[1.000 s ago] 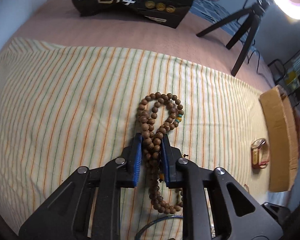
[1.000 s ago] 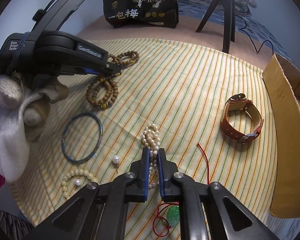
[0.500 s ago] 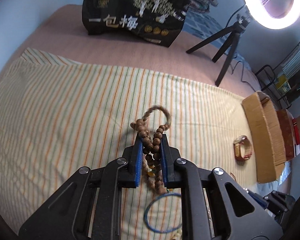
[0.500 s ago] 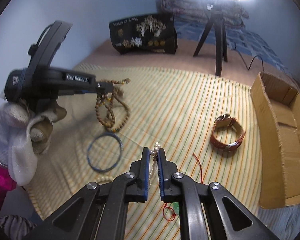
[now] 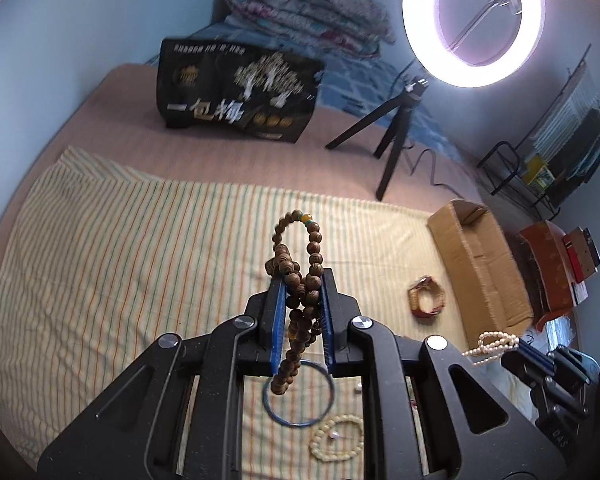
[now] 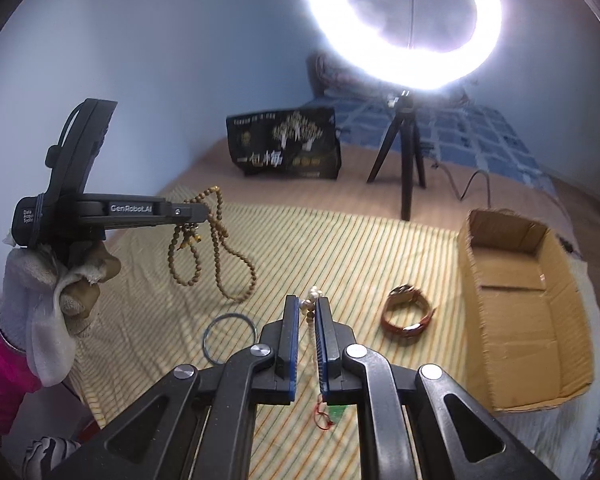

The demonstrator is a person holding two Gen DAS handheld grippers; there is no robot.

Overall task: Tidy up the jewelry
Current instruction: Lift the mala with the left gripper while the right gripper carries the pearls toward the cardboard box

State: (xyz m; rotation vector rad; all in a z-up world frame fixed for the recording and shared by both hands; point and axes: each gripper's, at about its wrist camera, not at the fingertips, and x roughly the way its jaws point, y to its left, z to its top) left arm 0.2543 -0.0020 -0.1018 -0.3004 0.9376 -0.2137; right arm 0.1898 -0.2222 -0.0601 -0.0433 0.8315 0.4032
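My left gripper [image 5: 300, 280] is shut on a brown wooden bead necklace [image 5: 300, 280] and holds it well above the striped cloth [image 5: 140, 264]; its loops hang free in the right wrist view [image 6: 216, 256]. My right gripper [image 6: 307, 308] is shut on a pearl strand [image 6: 310, 304], also lifted; the strand shows in the left wrist view [image 5: 494, 342]. An open cardboard box [image 6: 520, 312] lies at the cloth's right edge. A brown leather watch [image 6: 408, 316] lies just left of the box.
On the cloth lie a blue bangle [image 6: 230, 338], a cream bead bracelet [image 5: 336, 440], a loose pearl [image 5: 357, 389] and a green pendant on red cord [image 6: 332, 414]. A black printed bag [image 6: 288, 144] and a ring light on a tripod [image 6: 408, 152] stand behind.
Both grippers have risen from the cloth. The wooden beads and the pearl strand have lifted off the cloth and now hang in the air.
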